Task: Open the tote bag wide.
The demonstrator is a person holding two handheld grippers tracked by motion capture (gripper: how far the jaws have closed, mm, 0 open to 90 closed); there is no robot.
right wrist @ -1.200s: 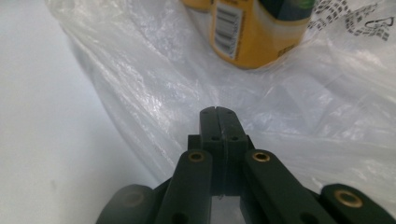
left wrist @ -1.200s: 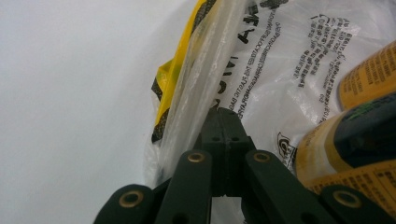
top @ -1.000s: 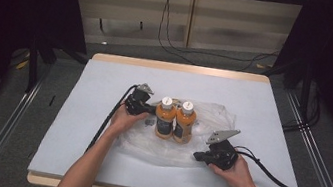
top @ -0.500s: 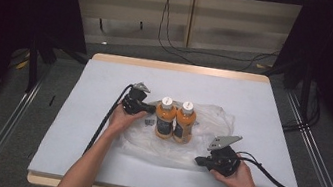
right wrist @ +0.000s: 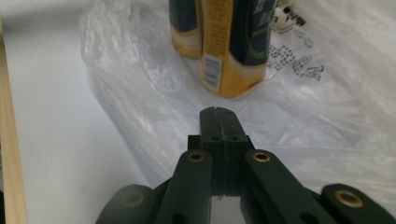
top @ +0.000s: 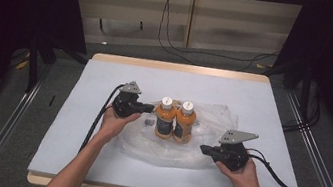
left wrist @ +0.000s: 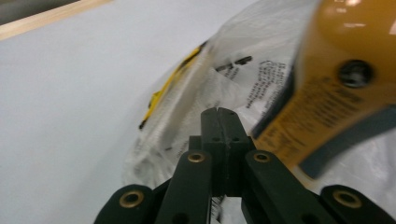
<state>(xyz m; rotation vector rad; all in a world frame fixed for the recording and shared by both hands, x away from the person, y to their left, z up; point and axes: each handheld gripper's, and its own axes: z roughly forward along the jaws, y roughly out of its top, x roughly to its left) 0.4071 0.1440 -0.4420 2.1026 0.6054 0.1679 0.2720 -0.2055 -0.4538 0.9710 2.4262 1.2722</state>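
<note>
1. Two orange bottles stand side by side, touching, near the middle of the table [top: 92, 163]: the left bottle [top: 165, 118] and the right bottle [top: 184, 121].
2. Both bottles are upright, with their long axes running straight up from the table and their white caps pointing at the ceiling. Neither one leans in the high view.
3. They stand on a clear plastic bag [top: 209, 130] that lies flat and crumpled under them, spreading out to all sides, farthest to the right.
4. The bag carries black print and a yellow stripe, seen in the left gripper view [left wrist: 219, 88].
5. The left gripper [top: 148, 107] sits just to the left of the left bottle, its tip aimed at the bottle's upper part. In its own view the bottle [left wrist: 336, 84] looms close at the right, blurred, appearing tilted there because the camera is turned.
6. Its jaws are pressed together with nothing between them [left wrist: 218, 112].
7. The right gripper [top: 203, 149] lies low over the near right part of the bag, pointing left, a little apart from the right bottle.
8. Its jaws are likewise pressed together and pinch nothing [right wrist: 218, 112]; the bottles' bases [right wrist: 224, 70] stand ahead of it on the bag [right wrist: 327, 121].
</note>
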